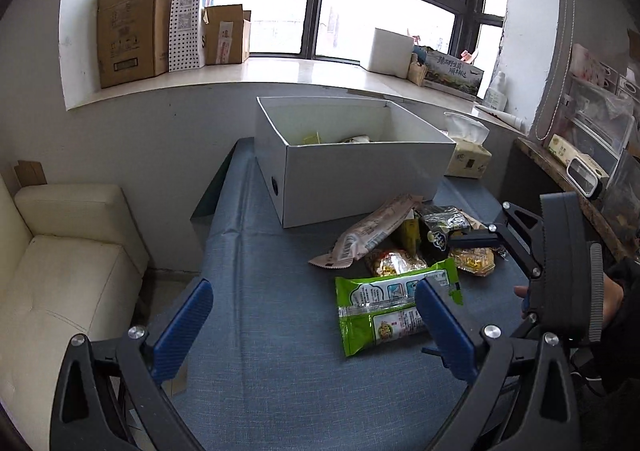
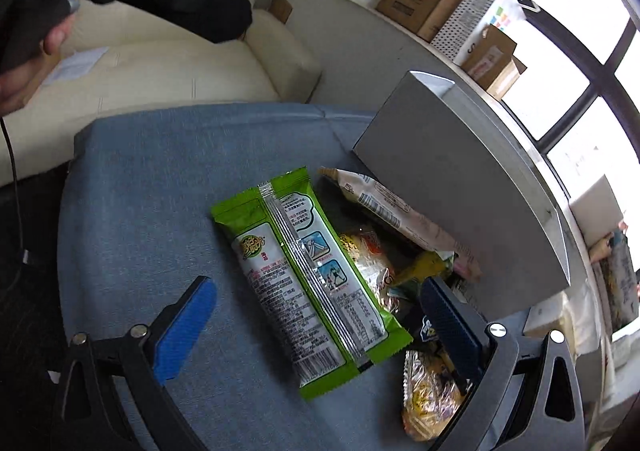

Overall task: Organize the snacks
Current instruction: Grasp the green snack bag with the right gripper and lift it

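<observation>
Since the blue-covered worktop (image 1: 260,311) carries everything, it sets the scene: a white box (image 1: 360,179) stands open at its far end, placed there, I judge, as the container for the snacks, and a few packets already show at its bottom, too deep to identify. Just in front of the box lies the loose heap, well within reach of both tools. Nearest is the green packet (image 2: 304,283), flat with its back seam up; behind it a long pale packet (image 1: 376,231) leans toward the box wall, and 2 golden crinkled packets and a dark one crowd beside it, overlapping so their edges are hard to separate. The right gripper (image 2: 312,323) hovers low with its jaws spread either side of the green packet, touching nothing that I can see, probably lining up a grasp. The left gripper (image 1: 312,327) waits with jaws spread and empty. A tissue pack (image 1: 468,155) sits behind the box, partly cut off.
</observation>
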The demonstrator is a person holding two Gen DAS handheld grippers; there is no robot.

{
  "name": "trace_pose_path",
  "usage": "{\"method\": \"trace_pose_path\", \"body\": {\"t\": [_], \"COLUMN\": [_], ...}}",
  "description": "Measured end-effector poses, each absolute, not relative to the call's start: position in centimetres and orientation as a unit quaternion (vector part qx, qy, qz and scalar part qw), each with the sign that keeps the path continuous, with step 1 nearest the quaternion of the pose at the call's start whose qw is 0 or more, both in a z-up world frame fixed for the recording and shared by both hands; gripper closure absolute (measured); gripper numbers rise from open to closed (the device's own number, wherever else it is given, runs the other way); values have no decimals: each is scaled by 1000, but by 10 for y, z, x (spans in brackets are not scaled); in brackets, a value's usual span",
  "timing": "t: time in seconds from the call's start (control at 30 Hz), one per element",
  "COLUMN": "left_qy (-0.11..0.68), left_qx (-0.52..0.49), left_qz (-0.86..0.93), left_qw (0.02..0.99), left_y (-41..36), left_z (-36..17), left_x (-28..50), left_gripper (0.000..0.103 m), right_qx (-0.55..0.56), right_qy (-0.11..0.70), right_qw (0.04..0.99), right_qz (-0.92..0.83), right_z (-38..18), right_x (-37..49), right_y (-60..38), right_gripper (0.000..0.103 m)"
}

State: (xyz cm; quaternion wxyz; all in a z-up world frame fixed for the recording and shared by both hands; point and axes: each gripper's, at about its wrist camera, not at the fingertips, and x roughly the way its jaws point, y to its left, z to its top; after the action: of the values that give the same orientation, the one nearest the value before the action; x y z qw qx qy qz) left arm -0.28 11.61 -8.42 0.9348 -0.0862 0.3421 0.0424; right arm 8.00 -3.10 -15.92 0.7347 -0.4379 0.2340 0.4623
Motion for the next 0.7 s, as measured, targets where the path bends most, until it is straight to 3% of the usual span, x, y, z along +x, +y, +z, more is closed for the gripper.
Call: {"method": "trace_pose_path", "body": {"t": [0.33, 0.5, 0.53, 0.57, 0.6, 0.7], "left_qy": [338, 337, 339, 340, 342, 345], "left_qx": [-89, -90, -90, -90, -88, -84], "left_qz": [62, 61, 61, 60, 60, 57], "left_qw": [935, 935, 935, 934, 934, 933], "left_y": [127, 129, 130, 129, 129, 126], "left_z": [-93, -93, -93, -94, -94, -96], "left_x": [-16, -17, -17, -16, -15, -13], "left_gripper": [0, 0, 0, 0, 0, 0], "right_qx": [-500, -473, -465, -457, -449, -458], "right_qy": [252, 311, 315, 320, 321, 308], "right_qw": [690, 675, 676, 672, 670, 677], "right_qz": [458, 473, 477, 487, 496, 487], "right_z": [-184, -188, -187, -187, -185, -184], "right_x": [102, 119, 120, 117, 115, 101], "right_y": [7, 11, 9, 7, 5, -5], "right_gripper": [0, 0, 6, 22, 28, 29]}}
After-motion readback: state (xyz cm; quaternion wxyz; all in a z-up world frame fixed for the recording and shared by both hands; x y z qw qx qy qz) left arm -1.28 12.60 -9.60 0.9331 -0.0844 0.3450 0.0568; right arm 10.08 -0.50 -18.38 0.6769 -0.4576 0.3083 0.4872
